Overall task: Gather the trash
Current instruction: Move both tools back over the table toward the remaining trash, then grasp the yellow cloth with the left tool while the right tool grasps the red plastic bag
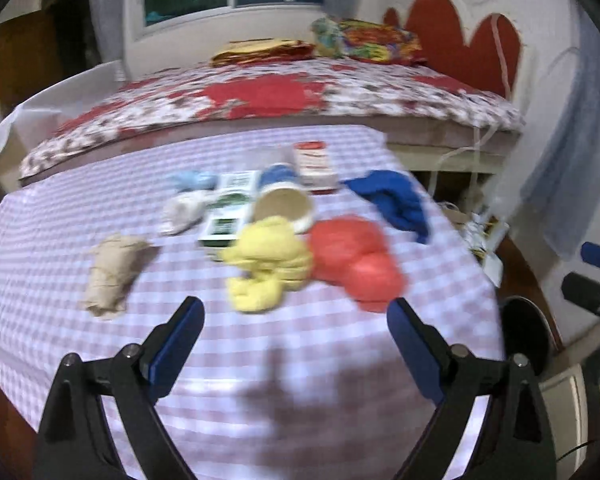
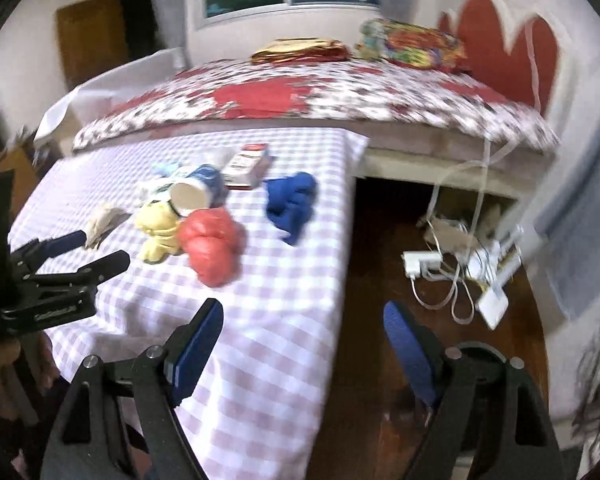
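Note:
On the checked tablecloth lie a crumpled brown paper, a yellow wad, a red wad, a blue wad, a tipped paper cup, a green-and-white carton, a red-and-white box, a white wad and a pale blue scrap. My left gripper hangs open over the near cloth, short of the yellow and red wads. My right gripper is open and empty over the table's right edge. In the right wrist view the left gripper shows at the left, near the brown paper.
A bed with a floral cover stands behind the table, pillows at its head. On the wooden floor right of the table lie white cables and chargers. A dark round object sits by the table's right edge.

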Demonstrator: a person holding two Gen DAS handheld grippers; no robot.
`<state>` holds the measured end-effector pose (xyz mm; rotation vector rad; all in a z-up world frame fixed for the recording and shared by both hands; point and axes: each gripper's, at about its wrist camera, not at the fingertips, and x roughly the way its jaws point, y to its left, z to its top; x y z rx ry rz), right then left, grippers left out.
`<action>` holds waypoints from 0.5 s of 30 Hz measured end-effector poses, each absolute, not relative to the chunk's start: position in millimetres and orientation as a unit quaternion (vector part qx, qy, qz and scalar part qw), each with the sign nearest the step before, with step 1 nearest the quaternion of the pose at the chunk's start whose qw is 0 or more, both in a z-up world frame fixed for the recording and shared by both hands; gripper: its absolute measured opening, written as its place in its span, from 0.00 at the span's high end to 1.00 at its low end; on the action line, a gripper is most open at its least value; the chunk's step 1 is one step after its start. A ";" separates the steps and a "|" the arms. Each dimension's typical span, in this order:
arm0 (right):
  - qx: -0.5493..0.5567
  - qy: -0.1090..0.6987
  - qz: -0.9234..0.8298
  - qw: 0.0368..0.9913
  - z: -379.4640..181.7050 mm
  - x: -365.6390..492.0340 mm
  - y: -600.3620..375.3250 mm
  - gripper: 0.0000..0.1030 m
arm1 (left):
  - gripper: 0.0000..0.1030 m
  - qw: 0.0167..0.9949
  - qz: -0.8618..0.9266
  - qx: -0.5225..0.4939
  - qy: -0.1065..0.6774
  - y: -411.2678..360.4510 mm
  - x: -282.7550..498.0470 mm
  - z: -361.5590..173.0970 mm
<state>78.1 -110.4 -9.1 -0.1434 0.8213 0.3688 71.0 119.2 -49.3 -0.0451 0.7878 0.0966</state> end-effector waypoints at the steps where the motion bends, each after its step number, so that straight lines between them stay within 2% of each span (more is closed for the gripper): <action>1: -0.072 0.395 0.186 0.897 -7.4 81.2 -100.2 0.18 | 0.09 0.921 0.056 -0.025 0.385 126.4 71.4 -51.6; 4: -0.088 0.381 0.219 0.894 -6.7 91.1 -70.8 0.18 | 0.09 0.917 0.073 -0.031 0.390 148.0 72.6 -60.5; 5: -0.105 0.389 0.237 0.884 -12.9 94.7 -58.8 0.07 | 0.09 0.915 0.070 -0.029 0.396 152.1 74.4 -64.5; 6: -0.129 0.404 0.240 0.873 -22.9 100.6 -45.0 0.03 | 0.09 0.914 0.070 -0.026 0.399 155.7 74.5 -67.7; 13: -0.143 0.454 0.242 0.846 -67.3 131.9 -6.8 0.03 | 0.10 0.909 0.057 -0.050 0.409 174.4 75.6 -83.6; 15: -0.147 0.456 0.243 0.844 -74.4 137.2 0.1 0.03 | 0.17 0.908 0.052 -0.046 0.413 175.0 79.5 -87.8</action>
